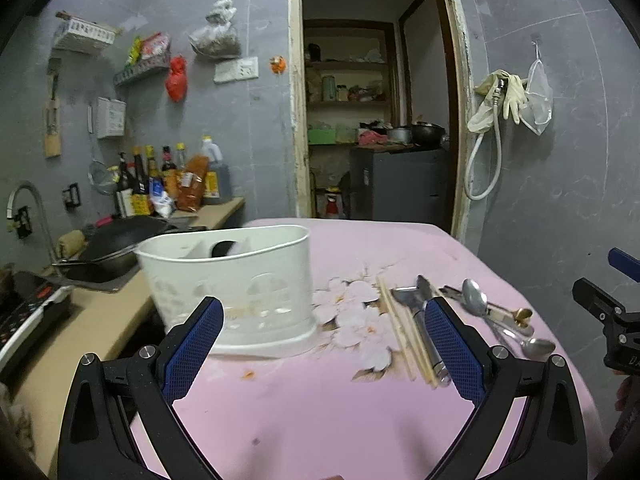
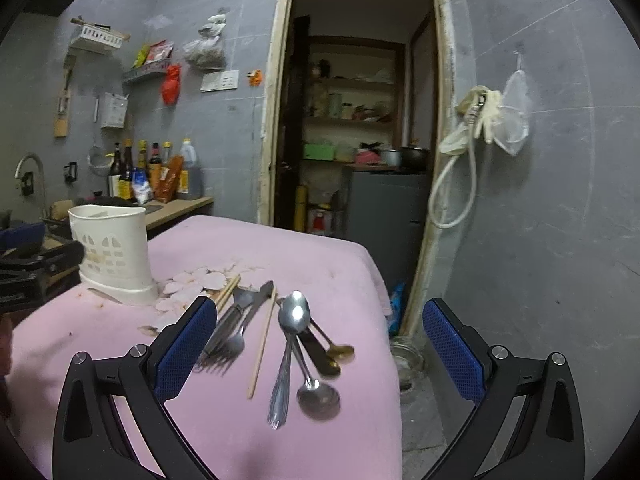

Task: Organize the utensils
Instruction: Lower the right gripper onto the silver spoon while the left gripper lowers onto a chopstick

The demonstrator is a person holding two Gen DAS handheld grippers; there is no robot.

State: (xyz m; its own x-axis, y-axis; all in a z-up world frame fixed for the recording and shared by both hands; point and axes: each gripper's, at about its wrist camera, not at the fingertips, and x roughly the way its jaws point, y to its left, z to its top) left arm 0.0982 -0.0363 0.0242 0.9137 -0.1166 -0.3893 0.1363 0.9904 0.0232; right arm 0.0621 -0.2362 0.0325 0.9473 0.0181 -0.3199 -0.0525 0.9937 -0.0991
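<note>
A white plastic utensil holder point(image 1: 236, 284) point(image 2: 114, 254) stands on the pink tablecloth point(image 1: 320, 408) point(image 2: 320, 256) at the left. To its right lie loose utensils: wooden chopsticks point(image 1: 404, 336) point(image 2: 262, 344), a peeler point(image 1: 416, 304), a fork point(image 2: 226, 344), steel spoons point(image 1: 476, 302) point(image 2: 294, 314) point(image 2: 318, 398) and a gold spoon point(image 2: 340, 350). My left gripper point(image 1: 320, 320) is open, low over the cloth in front of the holder. My right gripper point(image 2: 320, 328) is open above the spoons, nothing between its fingers. Its black body point(image 1: 608, 316) shows at the right edge of the left wrist view.
A kitchen counter point(image 1: 100, 320) with a black wok point(image 1: 116, 248), a stove and sauce bottles point(image 1: 160, 184) runs along the left. An open doorway point(image 2: 360, 120) is behind the table. The table's right edge drops to the floor, where a glass jar point(image 2: 408, 360) sits.
</note>
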